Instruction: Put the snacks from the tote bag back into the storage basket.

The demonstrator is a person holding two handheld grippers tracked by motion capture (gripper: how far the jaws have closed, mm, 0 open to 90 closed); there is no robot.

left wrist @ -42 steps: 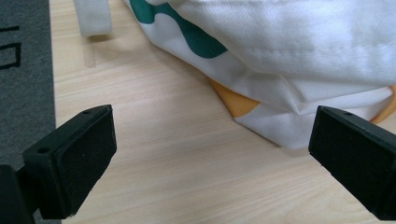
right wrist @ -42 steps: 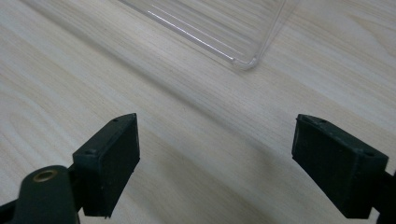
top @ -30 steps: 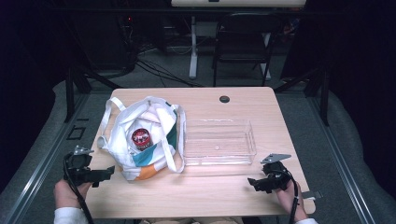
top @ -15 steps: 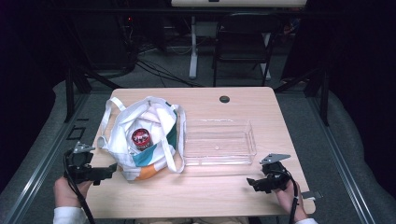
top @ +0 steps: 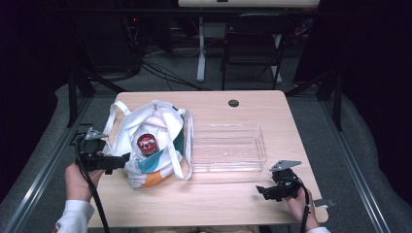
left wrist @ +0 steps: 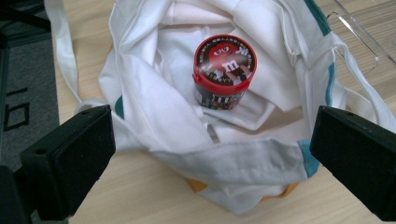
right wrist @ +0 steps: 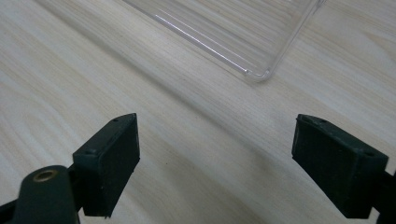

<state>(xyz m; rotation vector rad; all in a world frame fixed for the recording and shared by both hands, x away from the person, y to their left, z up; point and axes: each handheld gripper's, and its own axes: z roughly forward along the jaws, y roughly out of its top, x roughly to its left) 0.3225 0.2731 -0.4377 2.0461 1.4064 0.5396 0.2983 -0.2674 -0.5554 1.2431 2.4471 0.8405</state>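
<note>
A white tote bag (top: 155, 145) with teal and orange patches lies open on the left of the wooden table (top: 223, 204). Inside it stands a red-lidded candy tub (top: 146, 144), seen close in the left gripper view (left wrist: 224, 70). My left gripper (top: 118, 161) is open at the bag's near-left edge, its jaws wide on either side of the bag mouth (left wrist: 212, 144). An empty clear plastic tray (top: 227, 148) sits mid-table; its corner (right wrist: 256, 74) shows in the right gripper view. My right gripper (top: 263, 190) is open over bare table near the front right, holding nothing.
A round black grommet (top: 233, 103) is set into the table's far edge. A folding chair (top: 252, 43) and desk legs stand beyond the table on dark floor. Bare wood lies between the tray and the table's front edge.
The left gripper has moved in toward the bag's near edge. The right gripper has shifted slightly; bag, tub and tray have not moved.
</note>
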